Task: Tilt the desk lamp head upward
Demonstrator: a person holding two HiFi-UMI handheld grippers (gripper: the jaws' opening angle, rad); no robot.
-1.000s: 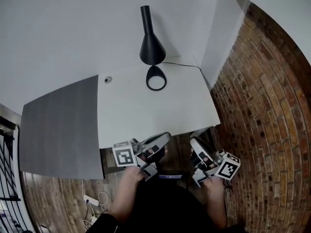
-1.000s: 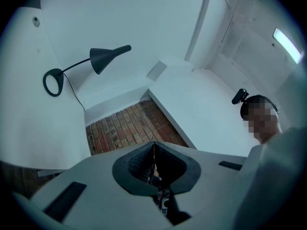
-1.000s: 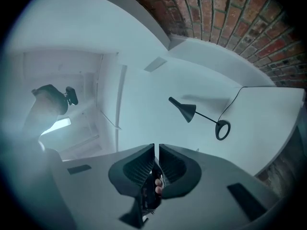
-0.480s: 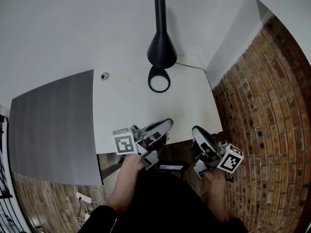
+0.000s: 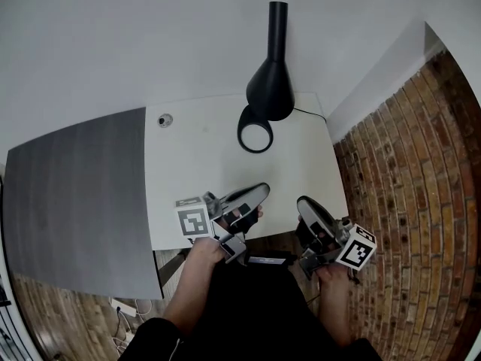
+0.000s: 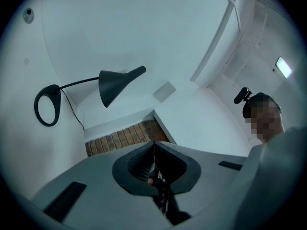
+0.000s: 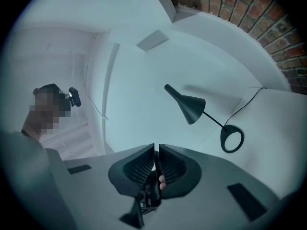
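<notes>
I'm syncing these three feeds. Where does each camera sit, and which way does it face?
Head view: on the person's head, looking steeply down at the desk and lamp; hands with the left gripper and right gripper show below.
Left gripper view: on the left gripper, looking along its shut jaws at the lamp; a person's head at right.
Right gripper view: on the right gripper, along its shut jaws at the lamp; head at left.
Shared: all see the lamp.

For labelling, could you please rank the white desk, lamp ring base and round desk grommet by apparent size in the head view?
Largest: white desk.
Middle: ring base.
Smallest: grommet.
All three clearly differ.
</notes>
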